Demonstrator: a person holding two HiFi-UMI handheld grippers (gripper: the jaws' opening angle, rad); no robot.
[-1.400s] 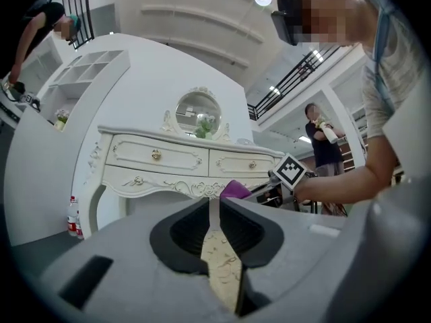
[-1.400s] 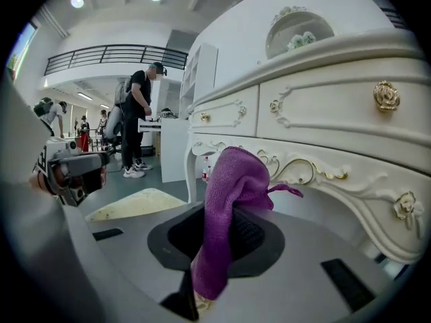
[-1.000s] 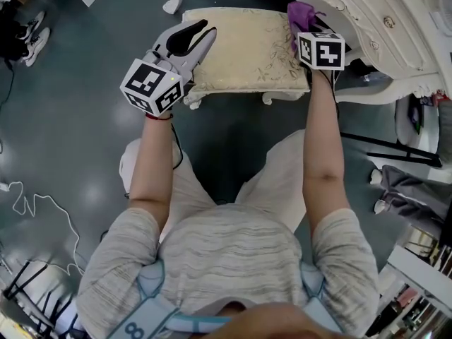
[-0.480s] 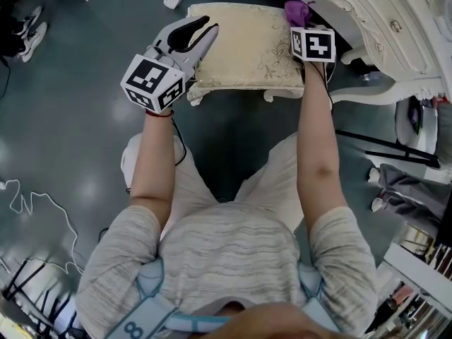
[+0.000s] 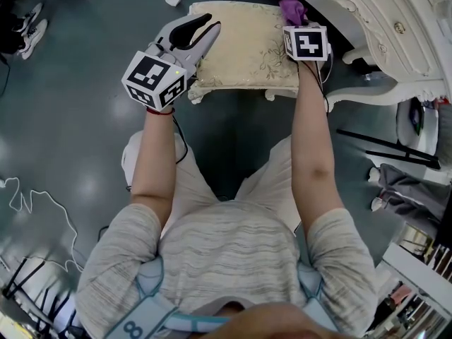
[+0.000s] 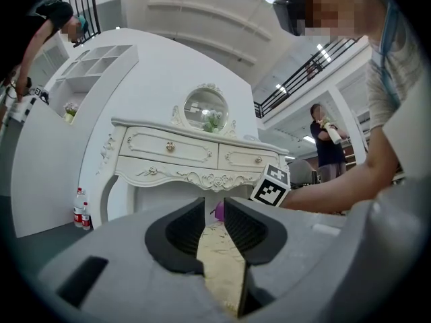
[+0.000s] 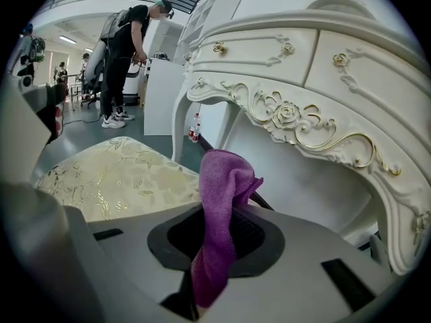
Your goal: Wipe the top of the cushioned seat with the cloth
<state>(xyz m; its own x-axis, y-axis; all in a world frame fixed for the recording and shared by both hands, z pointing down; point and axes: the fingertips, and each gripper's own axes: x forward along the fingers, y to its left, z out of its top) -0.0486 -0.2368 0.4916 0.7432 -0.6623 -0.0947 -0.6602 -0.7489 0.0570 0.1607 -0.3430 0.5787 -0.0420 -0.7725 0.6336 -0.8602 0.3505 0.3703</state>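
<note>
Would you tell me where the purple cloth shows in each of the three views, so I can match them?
Head view: the cloth is at the top edge, over the far right corner of the cushioned seat.
Left gripper view: a small purple patch at centre, seen through the jaw gap.
Right gripper view: centre, clamped in the right gripper.
Shared landmark: the cushioned seat.

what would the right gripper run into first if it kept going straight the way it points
Probably the dressing table: the right gripper, shut on the purple cloth, aims past a corner of the cushioned seat toward the recess under the table's carved rail. Whether it clips the rail is unclear.
</note>
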